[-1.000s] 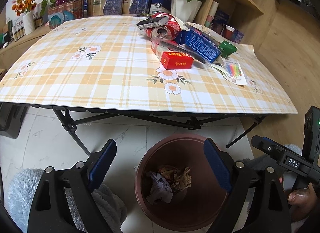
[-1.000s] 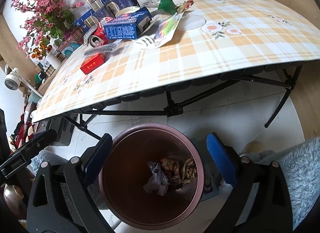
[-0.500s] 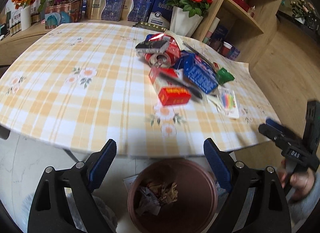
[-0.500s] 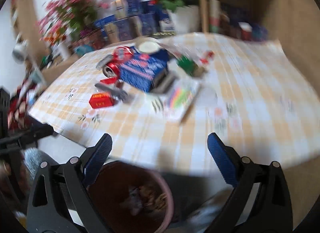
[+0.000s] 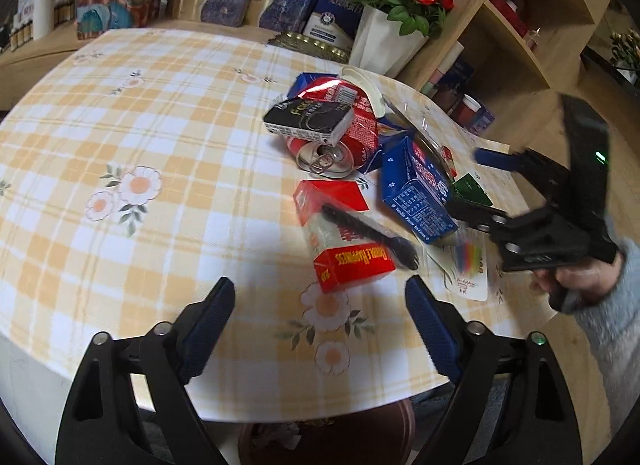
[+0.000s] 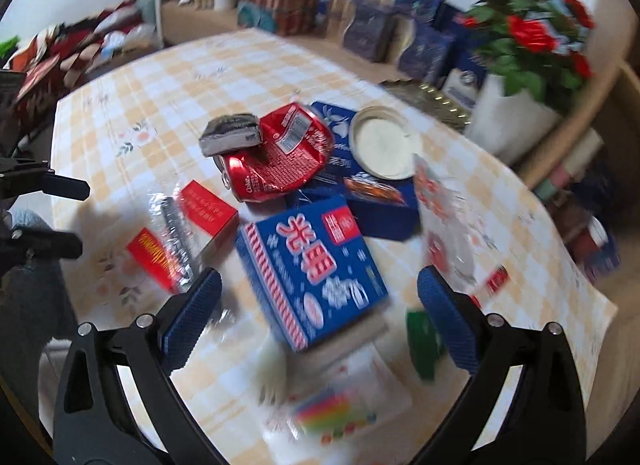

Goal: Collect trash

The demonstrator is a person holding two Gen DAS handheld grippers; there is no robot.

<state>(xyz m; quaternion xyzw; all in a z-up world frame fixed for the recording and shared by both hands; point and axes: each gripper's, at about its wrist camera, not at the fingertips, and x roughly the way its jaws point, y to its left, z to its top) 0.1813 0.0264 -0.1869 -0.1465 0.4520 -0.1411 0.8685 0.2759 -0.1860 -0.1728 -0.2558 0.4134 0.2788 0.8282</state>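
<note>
One plaid floral tablecloth, trash heaped toward its right edge; your left gripper and right gripper, jaws apart, empty; wooden shelving behind.

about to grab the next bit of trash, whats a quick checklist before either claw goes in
1. Left claw open, nothing in it: ok.
2. Right claw open, nothing in it: ok.
3. Red carton just ahead of the left claw: ok.
4. Blue ice cream carton between the right claw's fingers: ok.
5. Bin within reach under the table edge: ok.
6. Right view sharp enough to aim: not ok, blurred.
</note>
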